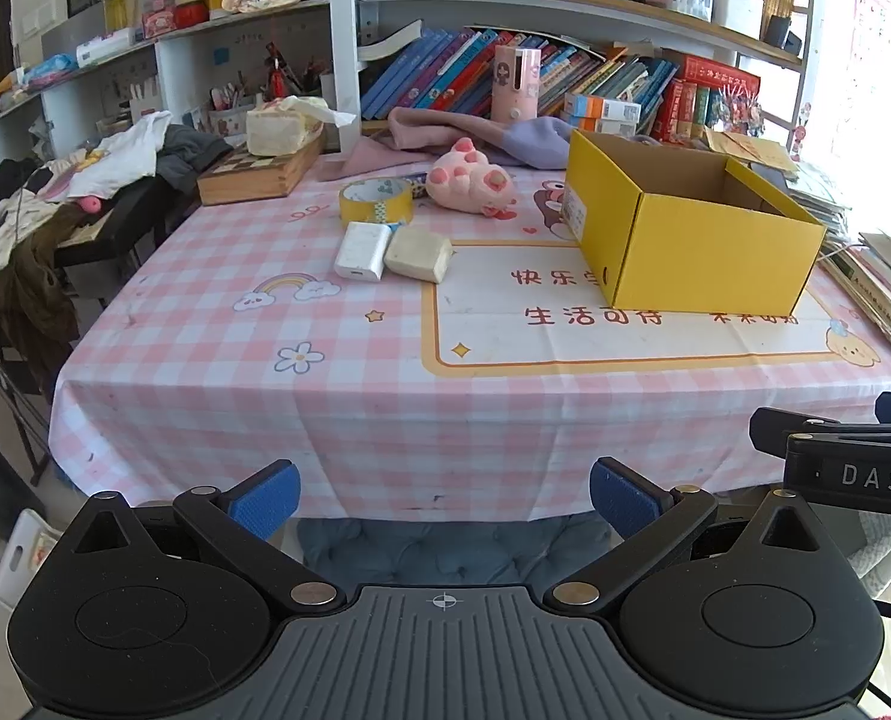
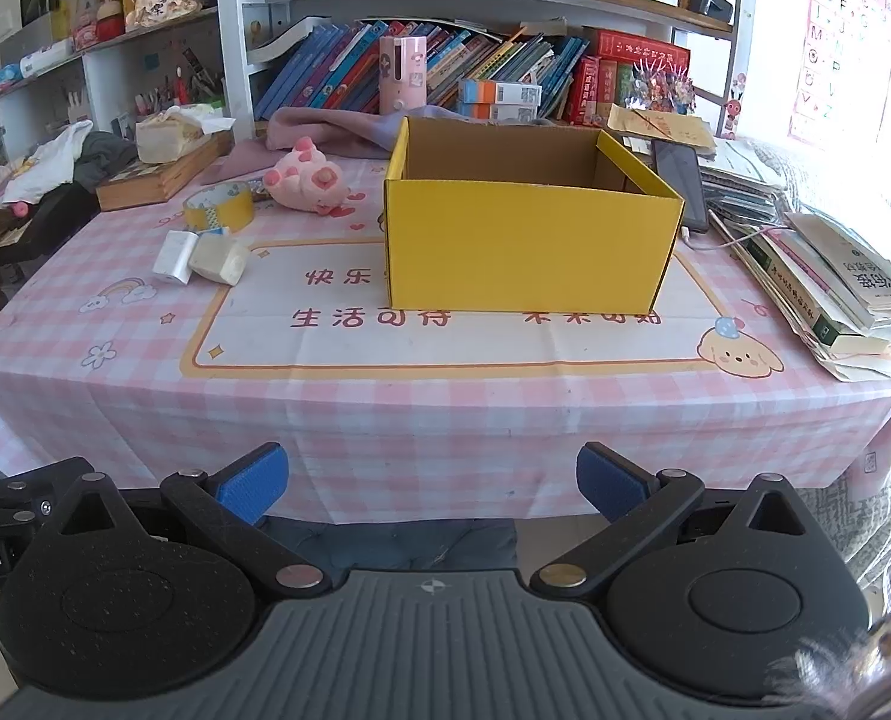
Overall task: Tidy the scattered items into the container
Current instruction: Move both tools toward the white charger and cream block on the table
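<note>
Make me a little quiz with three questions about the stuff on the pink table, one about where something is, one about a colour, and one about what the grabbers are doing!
1. Where is the pink plush toy?
A. inside the box
B. on the table, left of the box
C. on the shelf

2. What colour is the cardboard box?
A. yellow
B. green
C. red

3. What are the left gripper and right gripper doing?
A. both squeezing the tape
B. one holds the plush toy
C. both open, holding nothing

Answers:
1 B: it lies on the tablecloth behind the tape roll, outside the box.
2 A: its outer walls are bright yellow.
3 C: the blue fingers stand wide apart at the table's near edge, with nothing between them.
</note>
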Motion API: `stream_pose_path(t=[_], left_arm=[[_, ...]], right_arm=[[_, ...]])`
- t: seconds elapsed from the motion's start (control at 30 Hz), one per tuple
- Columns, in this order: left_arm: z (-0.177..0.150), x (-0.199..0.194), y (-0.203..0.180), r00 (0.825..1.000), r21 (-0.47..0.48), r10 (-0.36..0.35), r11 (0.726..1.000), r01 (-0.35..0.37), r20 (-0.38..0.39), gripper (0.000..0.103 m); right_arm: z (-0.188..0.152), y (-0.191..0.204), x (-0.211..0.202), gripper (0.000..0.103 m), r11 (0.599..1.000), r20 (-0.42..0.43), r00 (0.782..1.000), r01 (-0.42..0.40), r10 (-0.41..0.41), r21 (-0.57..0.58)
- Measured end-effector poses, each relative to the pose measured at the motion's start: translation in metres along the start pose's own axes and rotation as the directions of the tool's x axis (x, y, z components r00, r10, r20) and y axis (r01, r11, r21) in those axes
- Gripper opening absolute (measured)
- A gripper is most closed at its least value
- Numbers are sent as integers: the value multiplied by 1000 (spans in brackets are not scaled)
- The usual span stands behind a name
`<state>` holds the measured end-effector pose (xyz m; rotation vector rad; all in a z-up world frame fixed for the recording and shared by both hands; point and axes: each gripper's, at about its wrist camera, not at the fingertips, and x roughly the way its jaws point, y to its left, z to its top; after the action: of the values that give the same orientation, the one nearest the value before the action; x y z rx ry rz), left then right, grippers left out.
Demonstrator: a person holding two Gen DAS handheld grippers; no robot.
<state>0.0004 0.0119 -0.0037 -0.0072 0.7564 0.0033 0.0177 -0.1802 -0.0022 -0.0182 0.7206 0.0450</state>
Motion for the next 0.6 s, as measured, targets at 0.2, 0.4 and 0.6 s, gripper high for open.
stream_pose_path(t=[0.2, 0.4, 0.6], left_arm=[[0, 1, 4, 1000, -9, -6, 1000, 6, -9, 103], [-1, 1, 10, 1000, -22, -12, 1000, 12, 1, 103], [-1, 4, 15, 1000, -24, -10, 1000, 10, -6, 103]], right_arm=[[0, 4, 0, 103, 1000, -2, 1000, -1, 1, -3], [0, 9, 2, 103, 1000, -6, 1000, -5, 5, -12], [2, 14, 4, 103, 1000, -13, 1000, -9, 8, -17]])
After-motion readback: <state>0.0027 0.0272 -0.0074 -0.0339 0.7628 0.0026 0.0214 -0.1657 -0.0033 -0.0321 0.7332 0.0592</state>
